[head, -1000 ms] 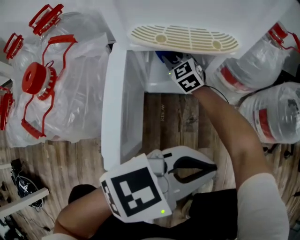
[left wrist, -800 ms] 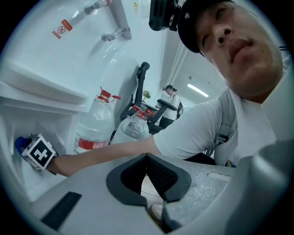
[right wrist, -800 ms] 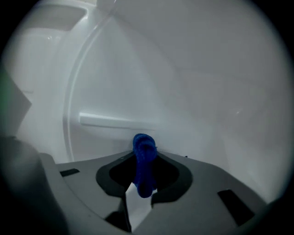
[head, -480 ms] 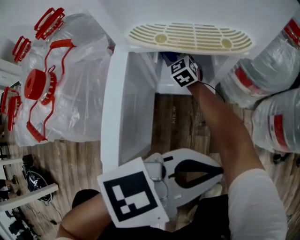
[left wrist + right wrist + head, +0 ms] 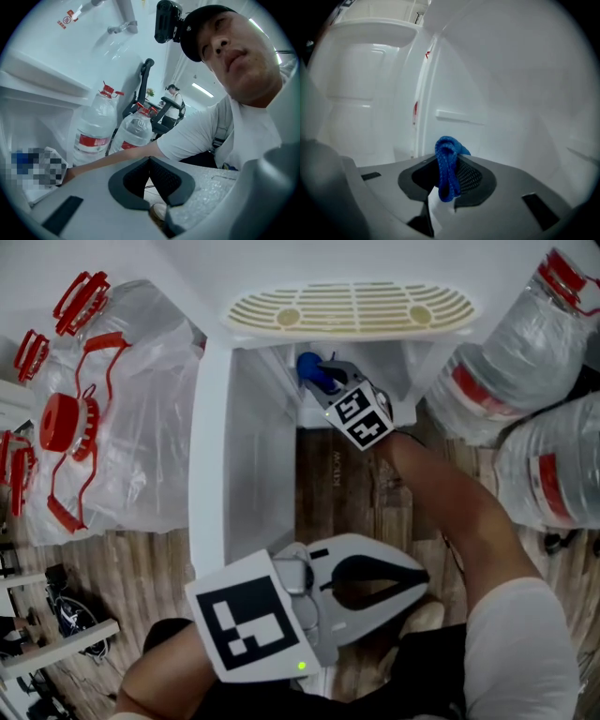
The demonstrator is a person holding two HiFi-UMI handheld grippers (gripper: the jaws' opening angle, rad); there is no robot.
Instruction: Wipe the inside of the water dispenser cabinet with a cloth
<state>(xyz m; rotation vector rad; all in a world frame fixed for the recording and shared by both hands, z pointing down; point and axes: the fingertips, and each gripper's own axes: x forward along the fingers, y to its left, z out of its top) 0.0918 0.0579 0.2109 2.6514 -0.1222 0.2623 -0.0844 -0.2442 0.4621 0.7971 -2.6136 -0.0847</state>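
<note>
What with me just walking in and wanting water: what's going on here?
A person is cleaning inside the water dispenser cabinet. The right tongs, shut on a blue cloth, reach into the open cabinet, with the cloth close to its white inner wall. The left tongs are shut and empty, held back by the person's body. Large water bottles sit beside the dispenser.

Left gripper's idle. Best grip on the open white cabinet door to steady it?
I'd pinch the open white cabinet door on its thin top edge near the free end, left gripper coming from above, jaws straddling the panel. It stands edge-on and flat, and that end is clear of the right gripper holding the blue cloth.
</note>
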